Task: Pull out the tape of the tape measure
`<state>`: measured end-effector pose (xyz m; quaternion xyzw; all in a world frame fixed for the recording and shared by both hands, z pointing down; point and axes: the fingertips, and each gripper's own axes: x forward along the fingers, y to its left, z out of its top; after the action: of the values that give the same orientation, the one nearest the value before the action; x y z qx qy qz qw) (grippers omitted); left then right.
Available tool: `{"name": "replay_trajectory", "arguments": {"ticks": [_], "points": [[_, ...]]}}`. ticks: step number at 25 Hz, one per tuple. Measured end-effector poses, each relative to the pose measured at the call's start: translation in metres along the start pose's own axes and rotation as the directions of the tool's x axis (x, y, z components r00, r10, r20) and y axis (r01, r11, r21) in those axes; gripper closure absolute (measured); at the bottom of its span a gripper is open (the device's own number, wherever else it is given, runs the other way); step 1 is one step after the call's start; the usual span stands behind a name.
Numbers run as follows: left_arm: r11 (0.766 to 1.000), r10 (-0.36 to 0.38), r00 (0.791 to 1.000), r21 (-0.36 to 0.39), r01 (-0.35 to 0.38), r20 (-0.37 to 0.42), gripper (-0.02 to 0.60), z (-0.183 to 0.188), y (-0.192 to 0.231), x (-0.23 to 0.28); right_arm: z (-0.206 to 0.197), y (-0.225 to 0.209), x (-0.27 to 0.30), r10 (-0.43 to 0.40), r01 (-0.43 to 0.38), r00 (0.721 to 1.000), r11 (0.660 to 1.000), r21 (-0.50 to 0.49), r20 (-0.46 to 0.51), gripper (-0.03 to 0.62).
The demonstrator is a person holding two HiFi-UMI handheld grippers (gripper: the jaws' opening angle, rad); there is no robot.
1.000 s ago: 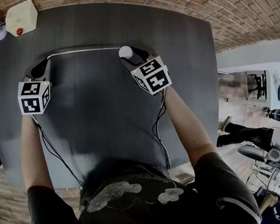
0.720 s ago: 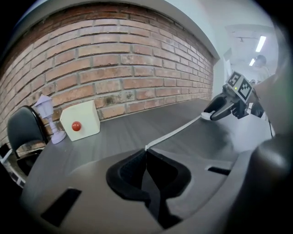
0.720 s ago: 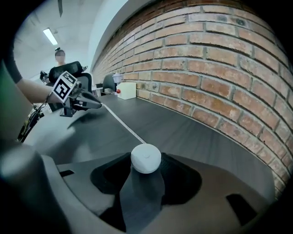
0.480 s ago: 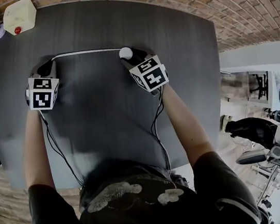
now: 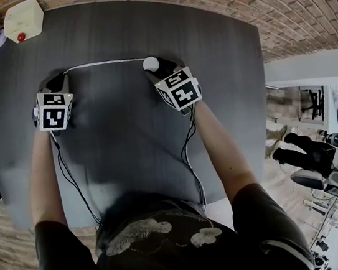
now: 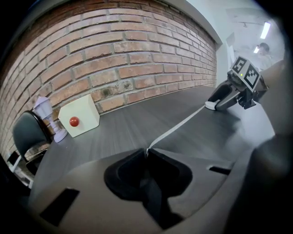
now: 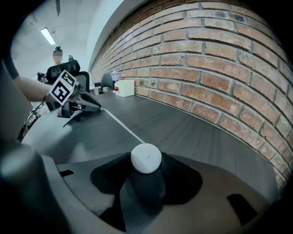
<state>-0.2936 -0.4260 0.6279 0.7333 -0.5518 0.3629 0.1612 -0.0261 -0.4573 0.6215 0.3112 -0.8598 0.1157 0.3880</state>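
Right gripper (image 7: 146,161) holds the round white tape measure (image 7: 145,155); left gripper (image 6: 147,152), just opening slightly, I see pinching its thin white tape (image 6: 178,128).

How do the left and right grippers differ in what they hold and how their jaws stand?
The left gripper has its jaws almost together, pinching the thin end of the white tape. The right gripper has its jaws well apart around the round white tape measure case. The left holds something flat, the right something rounded. Both point down at the dark table and are joined by the tape.
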Motion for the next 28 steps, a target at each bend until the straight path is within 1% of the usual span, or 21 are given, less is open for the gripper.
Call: {"name": "replay_trajectory", "arguments": {"ticks": [2, 5, 8, 11, 15, 18, 23, 28], "points": [[1.0, 0.007, 1.0, -0.009, -0.007, 0.002, 0.508, -0.001, 0.003, -0.002, 0.0, 0.001, -0.001, 0.002, -0.002, 1.0, 1.0, 0.007, 0.003, 0.356], [0.999, -0.015, 1.0, -0.034, 0.015, 0.011, 0.427, 0.0, 0.001, -0.007, 0.003, 0.002, -0.007, -0.007, 0.007, 1.0, 1.0, 0.014, 0.017, 0.338], [0.998, -0.02, 1.0, -0.064, 0.021, 0.018, 0.4, 0.0, -0.002, -0.017, 0.006, 0.001, -0.017, -0.023, 0.022, 0.999, 1.0, 0.017, 0.029, 0.338], [0.994, -0.013, 0.999, -0.109, 0.018, 0.05, 0.378, 0.007, -0.005, -0.031, 0.013, 0.001, -0.031, -0.041, 0.04, 0.997, 0.999, 0.016, 0.058, 0.338], [0.99, 0.005, 0.994, -0.141, 0.01, 0.106, 0.36, 0.02, -0.008, -0.061, 0.027, 0.009, -0.055, -0.067, 0.067, 0.992, 0.998, 0.006, 0.106, 0.338], [0.988, 0.031, 0.986, -0.157, -0.005, 0.166, 0.36, 0.034, -0.012, -0.09, 0.04, 0.014, -0.079, -0.092, 0.093, 0.984, 0.996, 0.002, 0.153, 0.339], [0.985, 0.049, 0.962, -0.17, -0.003, 0.268, 0.36, 0.057, -0.028, -0.147, 0.06, 0.028, -0.126, -0.13, 0.132, 0.961, 0.991, 0.008, 0.245, 0.339], [0.986, 0.061, 0.93, -0.164, -0.001, 0.362, 0.36, 0.07, -0.047, -0.205, 0.074, 0.058, -0.172, -0.129, 0.142, 0.938, 0.99, -0.017, 0.323, 0.341]]}}
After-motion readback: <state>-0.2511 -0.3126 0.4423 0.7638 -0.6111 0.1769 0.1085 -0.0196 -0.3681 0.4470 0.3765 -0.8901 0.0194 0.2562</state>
